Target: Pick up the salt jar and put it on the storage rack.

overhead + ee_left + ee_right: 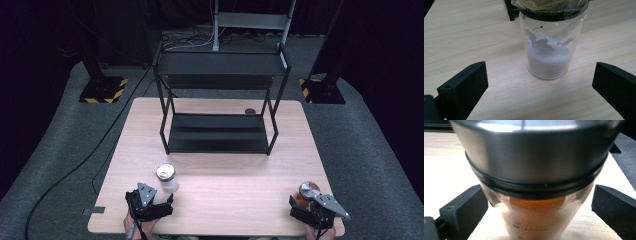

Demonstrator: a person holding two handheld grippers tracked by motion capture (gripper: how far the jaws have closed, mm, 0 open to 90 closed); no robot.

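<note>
Your left tongs (pixel 161 199) stand wide open and empty, just short of the clear glass jar of white powder with a film-wrapped black rim (pixel 550 42), which stands on the pale wooden counter (pixel 225 195) well in front of the black two-tier metal shelf rack (pixel 220 100); push in off-centre and one jaw may tip this tall jar. In front of the rack's right end, your right tongs (pixel 540 207), also open, straddle the steel-lidded glass jar of orange powder (pixel 536 220) without gripping, so closing on the tapered glass beneath the heavy lid could let it slip.

The high view looks forward and down on the table (pixel 220 200); gripper views sit close at five and seven o'clock.
</note>
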